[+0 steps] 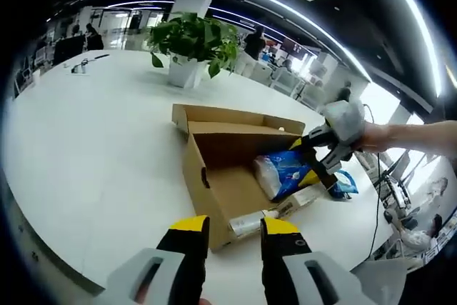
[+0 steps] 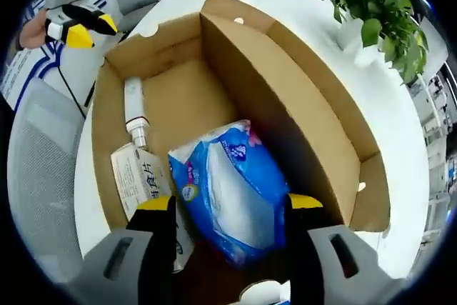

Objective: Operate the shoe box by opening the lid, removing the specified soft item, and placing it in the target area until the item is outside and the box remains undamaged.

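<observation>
In the left gripper view the left tool rises from six o'clock with its yellow-tipped jaws apart and nothing between them, released, just short of the near end of the shoe box. The box lies open on the white surface, its lid folded back toward twelve o'clock. Inside, toward three o'clock, lies the soft blue-and-white tissue pack, with a white bottle and a small white carton along the near wall. The right tool enters from three o'clock, held by a hand, its jaws reaching into the box at the pack. A potted plant stands beyond the box at twelve o'clock

In the right gripper view the left tool sits at ten o'clock outside the box wall. The bottle lies on the box floor at nine o'clock, and the carton just below it, touching the tissue pack. The right tool comes up from six o'clock with its jaws spread either side of the pack; whether they press on it I cannot tell. The potted plant stands at two o'clock on the surface
</observation>
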The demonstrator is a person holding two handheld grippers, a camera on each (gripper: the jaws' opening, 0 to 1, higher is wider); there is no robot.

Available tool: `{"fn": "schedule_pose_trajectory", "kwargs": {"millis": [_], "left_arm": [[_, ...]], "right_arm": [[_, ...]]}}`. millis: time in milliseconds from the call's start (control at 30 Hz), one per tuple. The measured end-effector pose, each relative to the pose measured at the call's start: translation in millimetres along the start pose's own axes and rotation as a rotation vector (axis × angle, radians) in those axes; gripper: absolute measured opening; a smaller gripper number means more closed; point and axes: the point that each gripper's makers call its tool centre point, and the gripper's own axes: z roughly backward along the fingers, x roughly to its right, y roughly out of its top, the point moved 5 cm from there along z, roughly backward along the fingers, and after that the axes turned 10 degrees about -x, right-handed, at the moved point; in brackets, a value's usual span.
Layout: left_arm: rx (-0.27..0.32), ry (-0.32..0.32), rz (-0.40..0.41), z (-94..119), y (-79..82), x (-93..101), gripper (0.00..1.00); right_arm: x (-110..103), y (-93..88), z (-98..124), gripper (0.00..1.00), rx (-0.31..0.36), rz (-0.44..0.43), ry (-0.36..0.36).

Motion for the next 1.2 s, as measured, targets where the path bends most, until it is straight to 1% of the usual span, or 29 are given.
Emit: {"fn": "schedule_pose_trajectory", "kwargs": {"millis": [233,300,367,467,567,600,667,833,967,1033,1067,1133,1167,1200], "left_arm": [[0.004,0.0,-0.027,-7.6,7.4,-4.8,0.31],[0.006,-0.001,-0.027,-9.5,8.7,-7.6,0.32],[0.011,0.0,-0.023,-10.5,9.9,-10.2,0.31],[0.013,0.002,-0.019,-10.4,9.0,-12.6,0.31],[0.012,0.003,-0.013,-9.4,6.6,-14.2,0.31],[0.011,0.003,-0.012,-8.8,5.4,-14.8,0.31],[0.011,0.005,-0.007,-8.2,2.8,-16.7,0.31],[-0.001,0.005,-0.006,-8.6,-2.9,-13.5,0.31],[-0.002,0.001,-0.008,-8.4,-2.1,-10.6,0.31],[0.001,0.001,-0.006,-7.7,-0.4,-9.6,0.31],[0.006,0.002,-0.003,-6.3,0.6,-9.1,0.31],[0.018,0.001,0.01,-3.8,3.3,-7.6,0.3],[0.021,0.001,0.014,-3.2,4.2,-6.8,0.3],[0.024,0.001,0.017,-2.5,5.1,-5.0,0.3]], "right_arm": [[1.6,4.2,-15.1,0.59,-0.065,0.072,0.005],[4.0,4.7,-21.0,0.59,-0.09,0.121,-0.002],[0.2,5.9,-25.3,0.59,-0.104,0.146,-0.006],[-2.2,6.6,-30.9,0.59,-0.118,0.155,-0.002],[-6.2,8.8,-35.5,0.61,-0.136,0.165,-0.007],[-4.5,10.0,-38.6,0.61,-0.14,0.167,-0.008],[-1.5,10.5,-39.8,0.6,-0.151,0.165,0.014],[-2.1,8.7,-41.2,0.6,-0.134,0.167,0.023],[-6.5,6.9,-38.5,0.55,-0.125,0.151,0.007],[-7.9,5.4,-37.7,0.47,-0.121,0.136,0.0],[-11.9,5.9,-35.4,0.43,-0.116,0.121,-0.001],[-18.4,5.5,-32.2,0.37,-0.111,0.119,-0.008],[-19.1,5.9,-31.3,0.35,-0.112,0.114,-0.014],[-12.8,6.8,-30.2,0.33,-0.114,0.101,-0.02]]}}
